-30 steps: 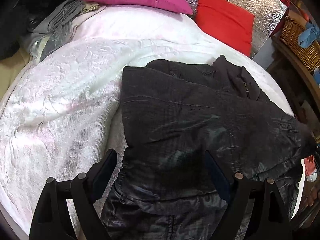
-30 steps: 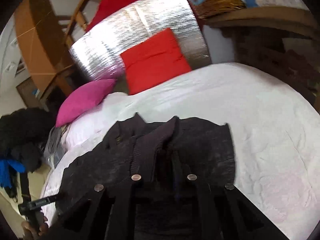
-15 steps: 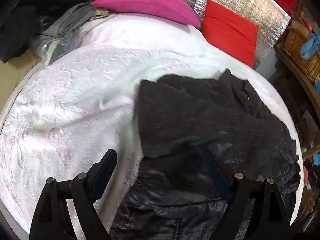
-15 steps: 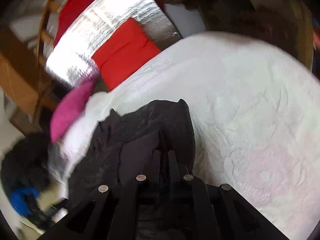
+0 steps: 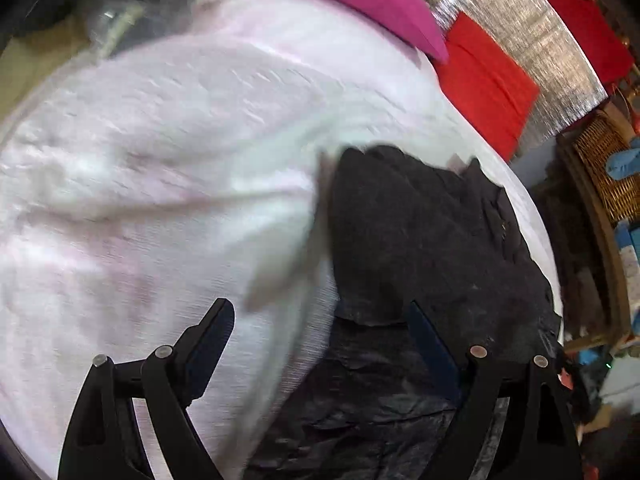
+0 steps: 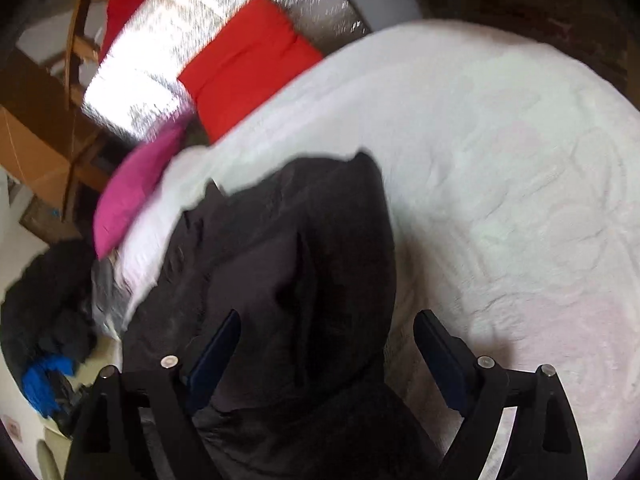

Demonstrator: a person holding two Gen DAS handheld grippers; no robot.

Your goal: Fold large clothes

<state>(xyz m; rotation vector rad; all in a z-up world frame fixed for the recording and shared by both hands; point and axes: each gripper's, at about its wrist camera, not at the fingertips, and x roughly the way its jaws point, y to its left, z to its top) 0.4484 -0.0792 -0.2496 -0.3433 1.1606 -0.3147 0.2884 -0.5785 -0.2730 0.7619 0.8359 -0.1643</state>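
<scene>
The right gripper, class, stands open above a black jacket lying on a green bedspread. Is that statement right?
Not quite: the bedspread is white, faintly pink in places, not green, as the right wrist view shows. The rest holds: the right gripper, whose jaws have just been opening, stands open above the black jacket, its pads clear of the cloth.

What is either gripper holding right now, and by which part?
Nothing. The right gripper has just been opening; its jaws stand wide over the black jacket, pads off the cloth. The left gripper is open too, gripping nothing.
</scene>
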